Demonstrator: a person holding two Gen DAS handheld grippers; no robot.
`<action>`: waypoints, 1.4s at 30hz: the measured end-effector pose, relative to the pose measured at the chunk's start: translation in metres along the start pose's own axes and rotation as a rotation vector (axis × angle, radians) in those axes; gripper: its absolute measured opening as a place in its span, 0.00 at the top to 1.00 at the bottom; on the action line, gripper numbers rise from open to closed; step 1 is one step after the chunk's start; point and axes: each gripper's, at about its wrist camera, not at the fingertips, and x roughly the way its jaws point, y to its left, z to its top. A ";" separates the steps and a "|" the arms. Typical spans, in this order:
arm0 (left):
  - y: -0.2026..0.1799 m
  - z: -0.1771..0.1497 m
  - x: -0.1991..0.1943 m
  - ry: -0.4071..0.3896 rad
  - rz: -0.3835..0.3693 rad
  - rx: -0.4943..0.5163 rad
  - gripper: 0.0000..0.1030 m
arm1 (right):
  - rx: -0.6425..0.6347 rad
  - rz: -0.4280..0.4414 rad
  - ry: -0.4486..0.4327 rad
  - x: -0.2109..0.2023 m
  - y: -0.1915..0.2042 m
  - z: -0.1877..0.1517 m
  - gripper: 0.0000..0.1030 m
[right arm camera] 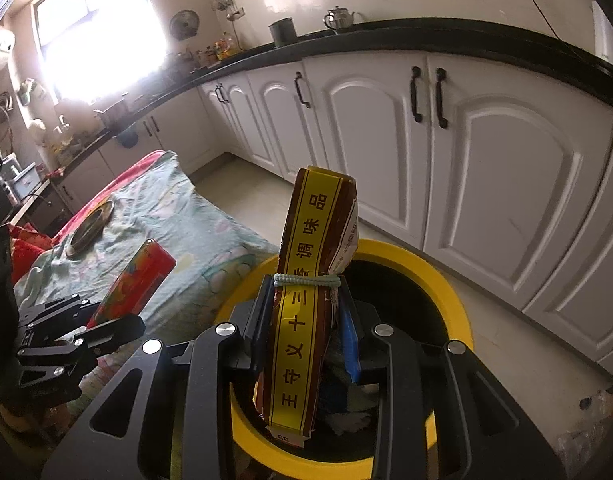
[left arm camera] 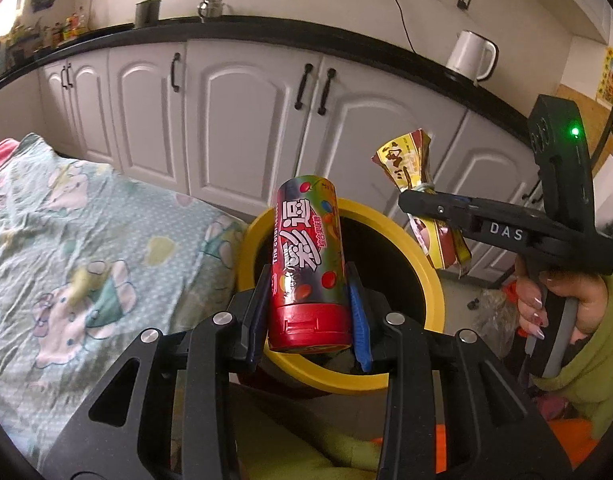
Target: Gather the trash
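Note:
My left gripper (left arm camera: pixel 308 276) is shut on a red candy tube (left arm camera: pixel 306 252) with a red cap, held over the near rim of a yellow-rimmed black trash bin (left arm camera: pixel 436 280). My right gripper (right arm camera: pixel 306 292) is shut on a brown and yellow seasoning packet (right arm camera: pixel 306 312) tied with a pale band, held over the same bin (right arm camera: pixel 446 280). In the left wrist view the right gripper (left arm camera: pixel 410 200) holds the packet (left arm camera: pixel 406 160) above the bin's right side. In the right wrist view the left gripper (right arm camera: pixel 118 320) holds the tube (right arm camera: pixel 134 280) at the left.
A table with a pale green patterned cloth (left arm camera: pixel 86 240) stands left of the bin, with a round dish (right arm camera: pixel 88 228) on it. White cabinets (left arm camera: pixel 246 120) under a black counter run behind. A white kettle (left arm camera: pixel 472 56) stands on the counter. Bags (right arm camera: pixel 594 412) lie on the floor at right.

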 end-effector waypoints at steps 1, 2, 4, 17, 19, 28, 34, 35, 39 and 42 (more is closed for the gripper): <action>-0.002 -0.001 0.002 0.005 -0.001 0.005 0.73 | 0.003 -0.003 0.002 0.000 -0.002 -0.001 0.72; -0.005 -0.002 0.005 0.012 -0.002 0.011 0.73 | 0.008 -0.006 0.006 0.001 -0.005 -0.002 0.72; -0.008 -0.004 0.009 0.024 -0.004 0.019 0.73 | 0.016 -0.010 0.016 0.002 -0.010 -0.004 0.72; -0.022 -0.011 0.034 0.084 -0.012 0.045 0.73 | 0.058 0.000 0.053 0.013 -0.029 -0.014 0.71; -0.023 -0.011 0.036 0.085 -0.002 0.051 0.73 | 0.077 -0.005 0.048 0.014 -0.032 -0.013 0.70; -0.020 -0.003 0.046 0.079 0.015 0.034 0.32 | 0.124 -0.028 0.030 0.007 -0.047 -0.015 0.60; -0.010 -0.001 0.036 0.053 0.049 0.002 0.11 | 0.116 -0.042 0.026 0.006 -0.045 -0.017 0.50; -0.008 0.000 0.034 0.047 0.056 -0.004 0.11 | 0.112 -0.045 0.023 0.006 -0.043 -0.017 0.49; 0.005 0.001 0.023 0.023 0.109 -0.045 0.11 | 0.099 -0.057 0.002 0.002 -0.034 -0.015 0.34; 0.020 0.001 0.010 0.004 0.144 -0.092 0.11 | 0.091 -0.058 -0.018 -0.001 -0.023 -0.013 0.21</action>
